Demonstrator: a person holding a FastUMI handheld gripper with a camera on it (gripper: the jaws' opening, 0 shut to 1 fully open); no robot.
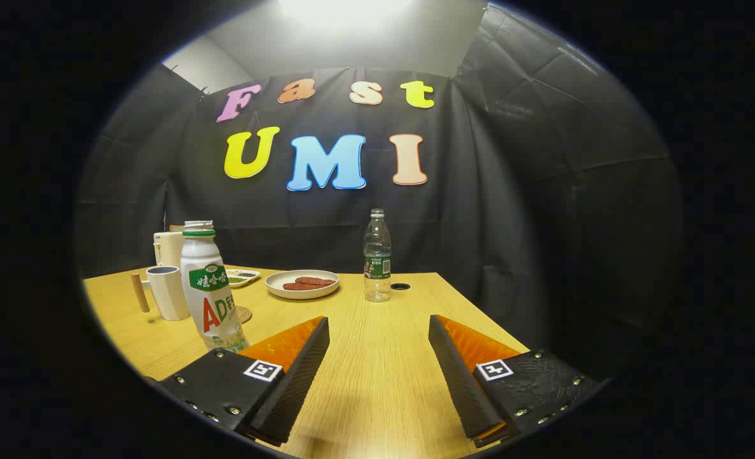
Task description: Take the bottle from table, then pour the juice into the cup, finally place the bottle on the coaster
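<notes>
Bottle (210,287) of juice stands upright on the wooden table (377,370), just to the left of the gripper's left finger and a little ahead of it. It is white with a green ring under its cap, and its lower part is partly hidden behind that finger. The gripper (377,328) hangs low over the table with its 2 fingers (301,363) spread wide apart, and nothing but bare wood lies between them. Neither finger touches the bottle. Just behind the bottle, to its left, stands a pale cup (168,292) with a wooden handle sticking out on its far side. A round coaster (244,313) lies flat on the table right behind the bottle, and only a small part of its rim peeks out. Farther back, near the black cloth wall, sits a round plate (302,284) with 2 brown flat pieces of food on it. A small white dish (242,277) sits between that plate and the bottle's neck. A white kettle (168,247) stands at the back, behind the cup. A clear water bottle (377,255) stands upright far ahead of the fingers, and a small dark round hole (400,287) is in the table just beside it.
</notes>
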